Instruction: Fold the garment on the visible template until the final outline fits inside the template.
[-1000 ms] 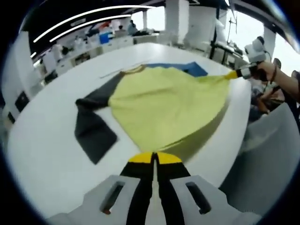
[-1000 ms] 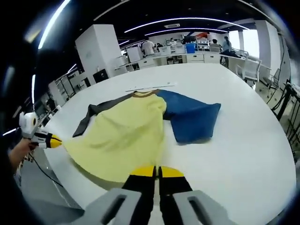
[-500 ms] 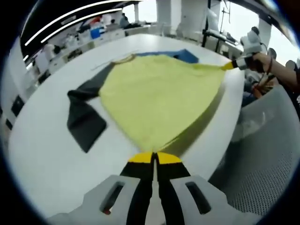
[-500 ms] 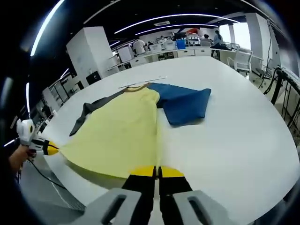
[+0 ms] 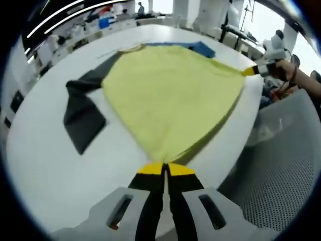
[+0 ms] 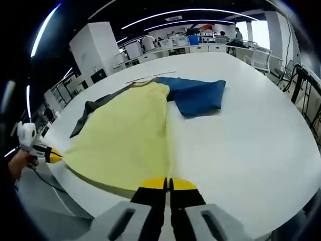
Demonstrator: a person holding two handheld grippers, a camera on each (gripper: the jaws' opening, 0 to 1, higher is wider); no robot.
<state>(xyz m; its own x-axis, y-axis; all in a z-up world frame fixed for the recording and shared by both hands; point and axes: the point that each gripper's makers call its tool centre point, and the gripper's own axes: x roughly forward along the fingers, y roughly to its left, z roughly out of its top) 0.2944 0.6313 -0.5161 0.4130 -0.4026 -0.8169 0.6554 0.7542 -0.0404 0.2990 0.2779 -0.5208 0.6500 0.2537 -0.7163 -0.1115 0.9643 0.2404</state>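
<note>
A shirt with a yellow body (image 5: 170,95), a dark grey sleeve (image 5: 83,113) and a blue sleeve (image 5: 198,47) lies stretched flat on the white round table (image 5: 55,165). My left gripper (image 5: 164,169) is shut on one corner of the yellow hem at the table's near edge. My right gripper (image 5: 252,71), held by a hand, pinches the other hem corner. In the right gripper view the yellow body (image 6: 130,135) runs away from my shut right gripper (image 6: 167,184), with the blue sleeve (image 6: 198,95) to its right and the left gripper (image 6: 50,154) at the left.
A thin pale strip (image 6: 150,76) lies on the table just past the collar. A grey mesh surface (image 5: 281,186) stands off the table's edge by the hem. Desks, chairs (image 6: 261,60) and people fill the far room.
The hem has been drawn tighter between both grippers and the yellow body lies flatter and wider. Both views have shifted a little with the hands.
</note>
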